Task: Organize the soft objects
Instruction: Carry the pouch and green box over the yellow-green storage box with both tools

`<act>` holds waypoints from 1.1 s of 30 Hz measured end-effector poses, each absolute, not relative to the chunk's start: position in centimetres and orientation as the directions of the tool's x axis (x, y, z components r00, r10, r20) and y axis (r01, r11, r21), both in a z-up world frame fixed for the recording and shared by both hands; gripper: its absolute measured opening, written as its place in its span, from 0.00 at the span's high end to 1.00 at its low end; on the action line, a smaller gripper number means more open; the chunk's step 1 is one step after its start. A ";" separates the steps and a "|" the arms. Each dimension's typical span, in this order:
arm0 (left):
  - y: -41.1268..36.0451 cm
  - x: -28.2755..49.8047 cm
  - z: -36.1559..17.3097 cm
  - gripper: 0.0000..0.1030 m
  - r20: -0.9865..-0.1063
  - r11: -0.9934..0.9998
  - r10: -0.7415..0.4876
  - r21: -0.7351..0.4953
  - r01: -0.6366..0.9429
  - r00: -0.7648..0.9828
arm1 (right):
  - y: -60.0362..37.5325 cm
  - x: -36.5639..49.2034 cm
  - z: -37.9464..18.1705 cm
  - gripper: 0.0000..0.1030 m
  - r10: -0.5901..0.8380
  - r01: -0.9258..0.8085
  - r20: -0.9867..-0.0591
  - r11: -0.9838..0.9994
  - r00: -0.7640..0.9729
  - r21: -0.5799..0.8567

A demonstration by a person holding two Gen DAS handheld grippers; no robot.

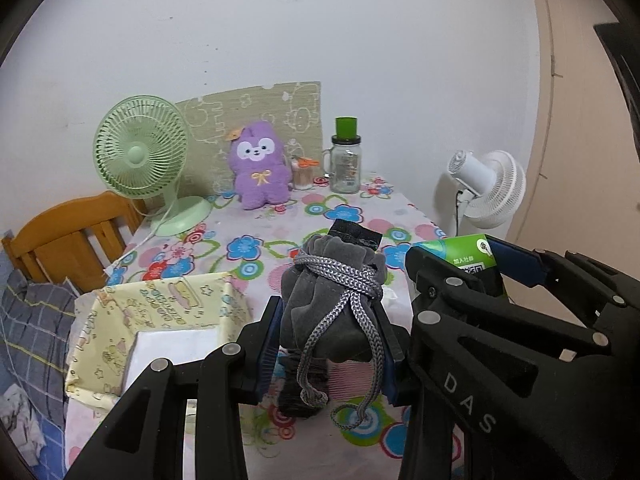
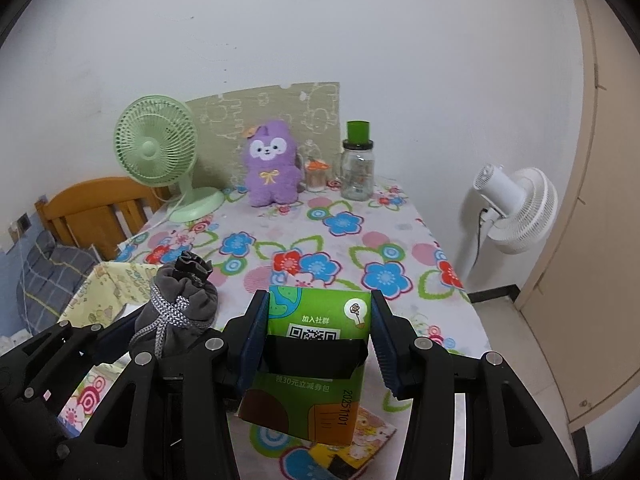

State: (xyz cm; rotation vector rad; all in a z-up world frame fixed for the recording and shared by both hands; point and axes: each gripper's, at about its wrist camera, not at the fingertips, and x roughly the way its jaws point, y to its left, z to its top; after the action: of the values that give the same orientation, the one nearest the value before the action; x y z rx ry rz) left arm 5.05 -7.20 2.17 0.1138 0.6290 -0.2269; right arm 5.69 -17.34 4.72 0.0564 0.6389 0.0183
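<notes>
My left gripper (image 1: 328, 344) is shut on a grey drawstring pouch (image 1: 332, 300) and holds it above the flowered table, just right of a yellow fabric bin (image 1: 160, 312). The pouch's cords hang down. My right gripper (image 2: 316, 340) is shut on a green tissue pack (image 2: 312, 360) and holds it above the table's front. The pouch (image 2: 180, 304) and the left gripper show at the left in the right wrist view; the tissue pack (image 1: 460, 256) shows at the right in the left wrist view. A purple plush toy (image 1: 260, 164) sits at the back of the table.
A green desk fan (image 1: 140, 152) stands back left, a glass jar with a green lid (image 1: 346, 160) and a small cup (image 1: 302, 172) back centre. A white fan (image 2: 516, 208) stands off the right edge. A wooden chair (image 1: 68, 236) is left. A small booklet (image 2: 360, 440) lies under the tissue pack.
</notes>
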 end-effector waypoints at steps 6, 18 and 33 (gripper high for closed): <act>-5.8 5.5 2.4 0.59 -0.594 0.975 -0.154 0.040 0.220 0.790 | -15.7 6.4 5.1 0.49 0.057 -0.032 -0.595 0.998 0.802 0.054; -2.8 6.6 3.3 0.59 -0.592 0.980 -0.117 0.059 0.188 0.798 | -12.5 7.8 5.7 0.49 0.094 -0.071 -0.591 0.996 0.801 0.062; 2.2 8.6 2.5 0.59 -0.604 0.987 -0.111 0.026 0.159 0.789 | -7.7 9.5 5.6 0.49 0.107 -0.110 -0.609 0.993 0.786 0.033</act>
State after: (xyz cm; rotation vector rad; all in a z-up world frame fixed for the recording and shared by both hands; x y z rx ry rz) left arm 8.58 2.19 2.53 0.0772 0.6456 -0.1452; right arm 9.49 -7.74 5.65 -0.0041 0.6561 0.1171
